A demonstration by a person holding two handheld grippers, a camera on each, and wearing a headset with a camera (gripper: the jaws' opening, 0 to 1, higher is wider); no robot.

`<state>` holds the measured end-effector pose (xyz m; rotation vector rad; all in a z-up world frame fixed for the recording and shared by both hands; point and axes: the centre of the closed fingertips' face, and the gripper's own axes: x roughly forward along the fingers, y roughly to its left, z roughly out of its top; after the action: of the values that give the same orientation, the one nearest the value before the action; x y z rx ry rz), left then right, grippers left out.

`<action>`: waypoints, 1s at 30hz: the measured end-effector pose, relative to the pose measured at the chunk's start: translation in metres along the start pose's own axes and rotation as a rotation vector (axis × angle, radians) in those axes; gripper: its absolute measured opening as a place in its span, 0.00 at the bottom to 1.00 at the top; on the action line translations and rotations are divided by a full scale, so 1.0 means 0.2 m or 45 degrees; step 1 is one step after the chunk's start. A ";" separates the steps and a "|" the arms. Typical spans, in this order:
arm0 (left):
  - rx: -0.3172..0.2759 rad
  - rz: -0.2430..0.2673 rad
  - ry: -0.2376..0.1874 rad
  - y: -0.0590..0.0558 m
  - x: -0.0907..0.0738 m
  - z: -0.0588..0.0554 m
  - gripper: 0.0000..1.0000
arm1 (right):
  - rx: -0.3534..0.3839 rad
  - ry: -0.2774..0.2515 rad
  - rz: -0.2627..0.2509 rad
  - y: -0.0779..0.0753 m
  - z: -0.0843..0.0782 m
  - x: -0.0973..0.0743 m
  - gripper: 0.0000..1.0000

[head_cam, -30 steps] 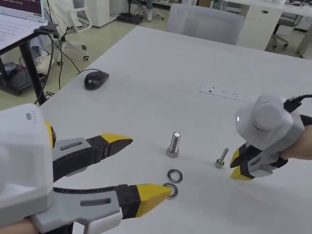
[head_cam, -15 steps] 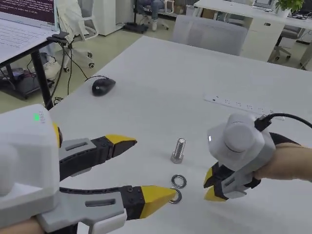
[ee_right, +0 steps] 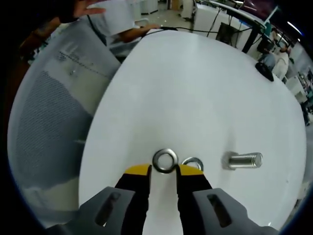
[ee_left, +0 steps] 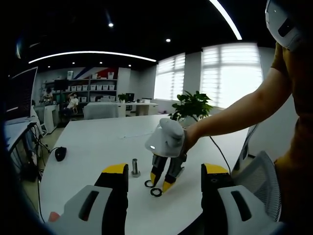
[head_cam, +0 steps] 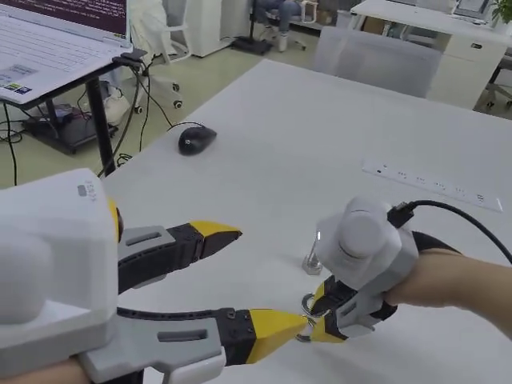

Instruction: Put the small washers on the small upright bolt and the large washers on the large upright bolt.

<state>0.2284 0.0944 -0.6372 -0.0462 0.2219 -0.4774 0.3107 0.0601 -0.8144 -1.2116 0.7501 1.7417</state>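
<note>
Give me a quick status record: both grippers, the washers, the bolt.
left gripper: open, empty, held above the table
right gripper: open, tips down at the table on either side of a washer
washer: flat on the table, not yet gripped
second washer: flat, beside the first, on the bolt's side
bolt: upright, shaft bare

- Left gripper [head_cam: 272, 276] — jaws spread wide — held low and level, just short of the large bolt [ee_right: 243, 160].
- Right gripper [head_cam: 318, 314] tipped downward beside that bolt, jaws slightly apart.
</note>
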 end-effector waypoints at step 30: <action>-0.021 0.021 -0.011 0.04 -0.01 -0.02 0.59 | -0.060 0.045 0.011 0.02 0.00 0.07 0.26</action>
<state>0.2306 0.1026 -0.6413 -0.0628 0.2177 -0.4587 0.3059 0.0625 -0.8273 -1.2756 0.7396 1.7580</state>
